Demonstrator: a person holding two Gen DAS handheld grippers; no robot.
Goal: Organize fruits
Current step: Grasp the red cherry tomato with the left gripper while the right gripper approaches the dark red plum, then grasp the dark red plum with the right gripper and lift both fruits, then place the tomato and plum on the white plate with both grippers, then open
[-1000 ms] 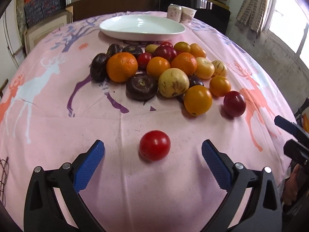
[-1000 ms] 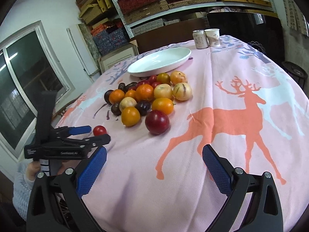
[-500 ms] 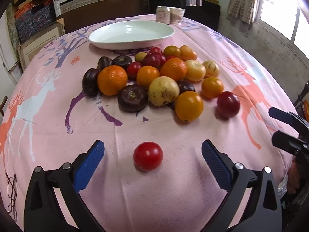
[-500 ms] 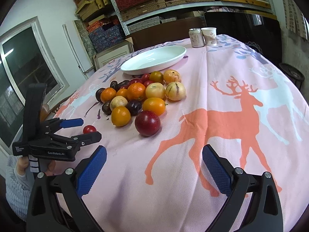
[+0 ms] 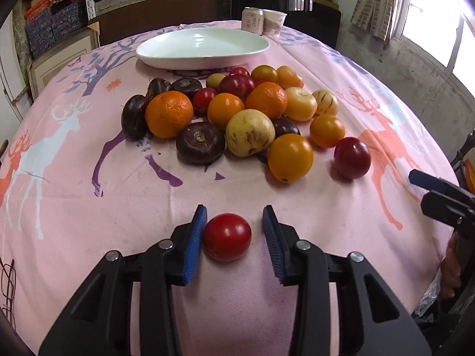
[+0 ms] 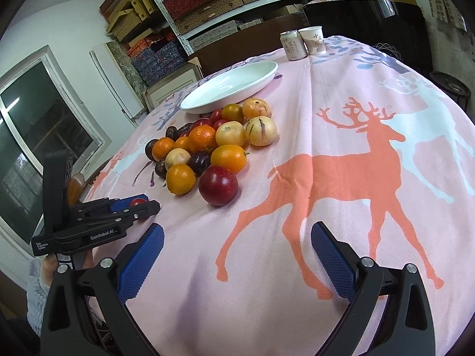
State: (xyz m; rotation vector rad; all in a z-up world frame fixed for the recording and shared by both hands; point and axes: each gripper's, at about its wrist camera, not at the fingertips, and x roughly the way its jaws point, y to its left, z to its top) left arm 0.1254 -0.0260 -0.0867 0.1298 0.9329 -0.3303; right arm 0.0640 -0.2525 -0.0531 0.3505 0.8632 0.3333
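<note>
Tomato (image 5: 227, 236) is sitting between the left gripper (image 5: 233, 234) pads, jaws part-closed, one pad touching; right gripper (image 6: 236, 262) idling wide open. Next: clamp, carry to plate (image 5: 202, 48) at 12 o'clock.

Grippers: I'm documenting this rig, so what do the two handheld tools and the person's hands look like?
Both the left gripper and right gripper have matte black plastic frames, silver bolts and ribbed blue finger pads. White "GenRobot.AI" lettering marks the left one. A fuzzy pale-blue sleeve covers the left wrist.
</note>
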